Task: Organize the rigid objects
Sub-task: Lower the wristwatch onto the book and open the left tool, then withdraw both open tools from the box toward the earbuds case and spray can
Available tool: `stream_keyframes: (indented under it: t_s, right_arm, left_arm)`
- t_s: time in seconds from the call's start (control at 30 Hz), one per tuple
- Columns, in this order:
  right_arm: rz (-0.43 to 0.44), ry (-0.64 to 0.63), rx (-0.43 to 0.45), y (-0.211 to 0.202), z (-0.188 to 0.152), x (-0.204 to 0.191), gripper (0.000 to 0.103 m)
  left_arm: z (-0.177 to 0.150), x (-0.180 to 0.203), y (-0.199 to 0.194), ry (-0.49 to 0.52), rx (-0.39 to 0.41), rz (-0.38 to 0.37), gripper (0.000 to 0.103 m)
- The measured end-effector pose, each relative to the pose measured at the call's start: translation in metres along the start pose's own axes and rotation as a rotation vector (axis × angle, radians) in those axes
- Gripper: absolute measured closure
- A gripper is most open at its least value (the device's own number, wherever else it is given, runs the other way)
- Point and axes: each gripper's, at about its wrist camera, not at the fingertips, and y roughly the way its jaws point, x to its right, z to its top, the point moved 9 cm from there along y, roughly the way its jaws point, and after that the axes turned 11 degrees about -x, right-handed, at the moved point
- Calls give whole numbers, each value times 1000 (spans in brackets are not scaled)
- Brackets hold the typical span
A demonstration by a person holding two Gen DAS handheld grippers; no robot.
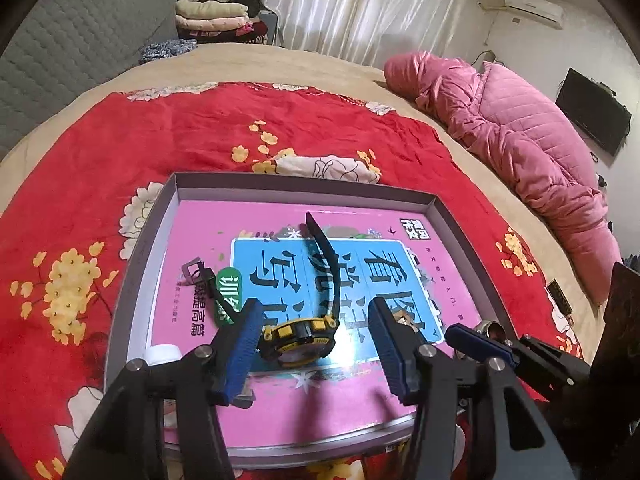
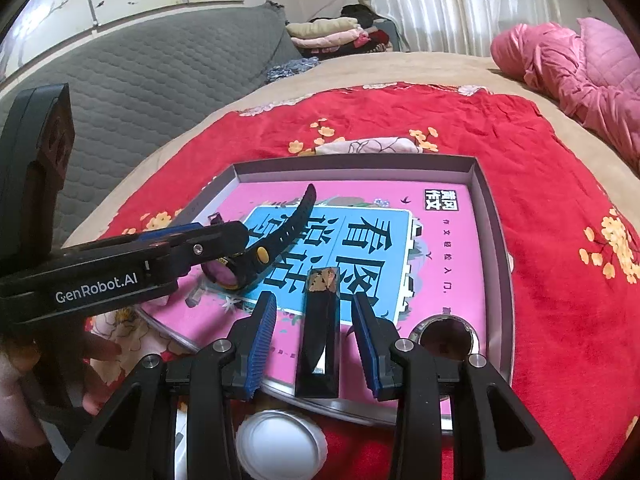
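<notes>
A grey shallow box [image 1: 160, 216] [image 2: 490, 216] lies on the bed with a pink book [image 1: 280, 400] [image 2: 440, 248] inside. A black and yellow wristwatch [image 1: 298, 338] [image 2: 240, 268] rests on the book. My left gripper [image 1: 312, 332] is open, its blue pads either side of the watch body. My right gripper [image 2: 314, 312] is open, with a black rectangular bar [image 2: 318, 332] lying on the book between its fingers. A round metal cup [image 2: 444, 336] [image 1: 490, 328] sits in the box to the right.
A white round cap [image 2: 276, 446] [image 1: 164, 354] lies near the box's near edge. The box sits on a red flowered blanket [image 1: 120, 152]. A pink quilted jacket [image 1: 520, 148] lies at the right. Folded clothes [image 1: 216, 20] are stacked behind.
</notes>
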Motion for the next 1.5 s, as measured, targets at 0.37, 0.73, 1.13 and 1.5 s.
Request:
stream_keyframes:
  t_s: [0.37, 0.73, 1.13, 1.5]
  right_arm:
    - [-8, -2, 9, -2, 1, -1, 51]
    - [-41, -16, 28, -7, 4, 1, 51]
    - [-47, -32, 72, -17, 9, 0, 42]
    - [-78, -44, 146, -48, 4, 5, 28]
  left_arm:
    - [-4, -1, -2, -5, 8, 4, 49]
    - [-12, -9, -19, -36, 43, 33, 39]
    - [-27, -19, -33, -52, 36, 87, 33]
    - [-38, -12, -49, -24, 31, 105, 33]
